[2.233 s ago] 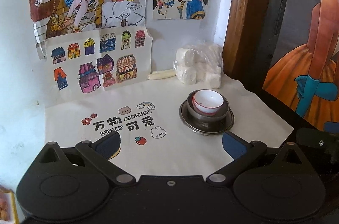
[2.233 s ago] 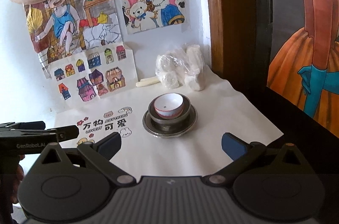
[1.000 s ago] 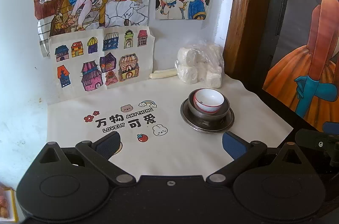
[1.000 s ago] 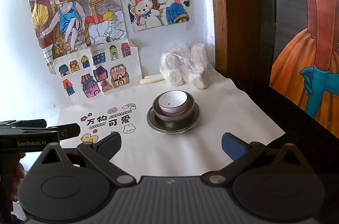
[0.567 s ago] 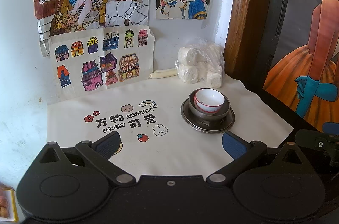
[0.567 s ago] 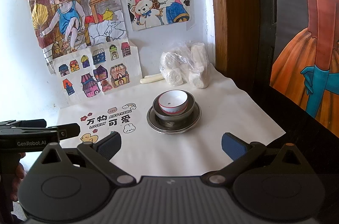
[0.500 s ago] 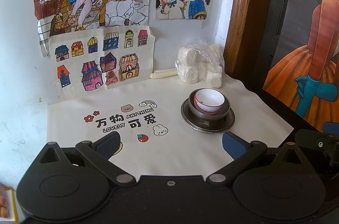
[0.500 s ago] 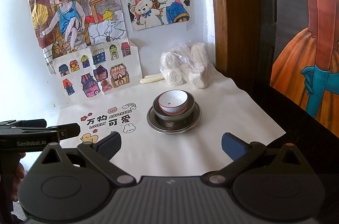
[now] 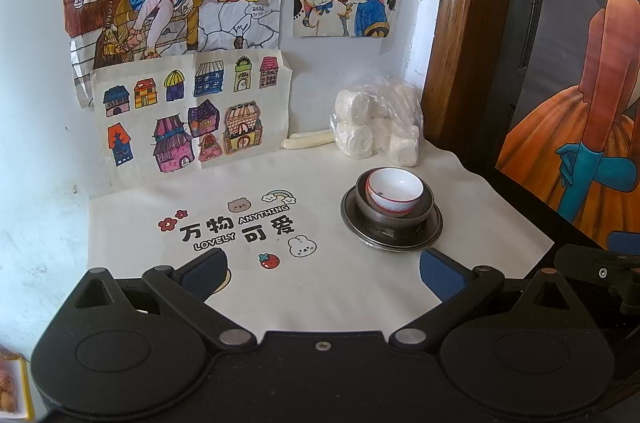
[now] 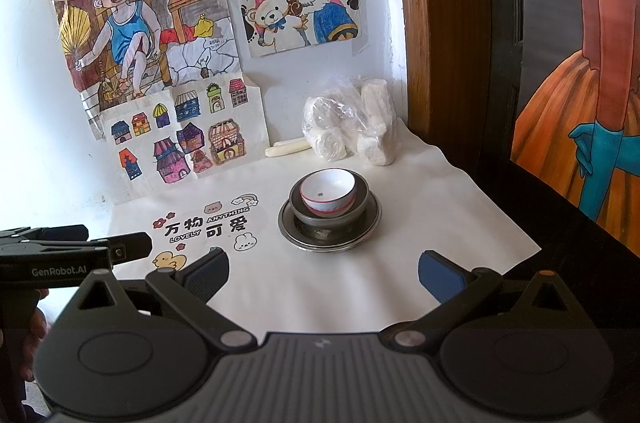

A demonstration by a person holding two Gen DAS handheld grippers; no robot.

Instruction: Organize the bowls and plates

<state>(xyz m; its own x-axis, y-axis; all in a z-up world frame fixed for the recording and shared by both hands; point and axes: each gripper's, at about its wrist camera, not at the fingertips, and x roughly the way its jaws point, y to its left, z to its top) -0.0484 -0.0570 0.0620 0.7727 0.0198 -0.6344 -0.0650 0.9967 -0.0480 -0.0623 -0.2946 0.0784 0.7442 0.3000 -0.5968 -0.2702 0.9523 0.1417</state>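
Observation:
A small white bowl with a red rim sits inside a dark grey bowl, which stands on a metal plate on the white cloth. My left gripper is open and empty, held back near the cloth's front edge, left of the stack. My right gripper is open and empty, in front of the stack. The left gripper also shows from the side at the left edge of the right wrist view.
A plastic bag of white rolls and a pale stick lie against the wall behind the stack. Drawings hang on the wall. A dark wooden frame and black surface border the cloth on the right.
Both grippers have drifted slightly over the last two seconds, then held still. The stack has not moved.

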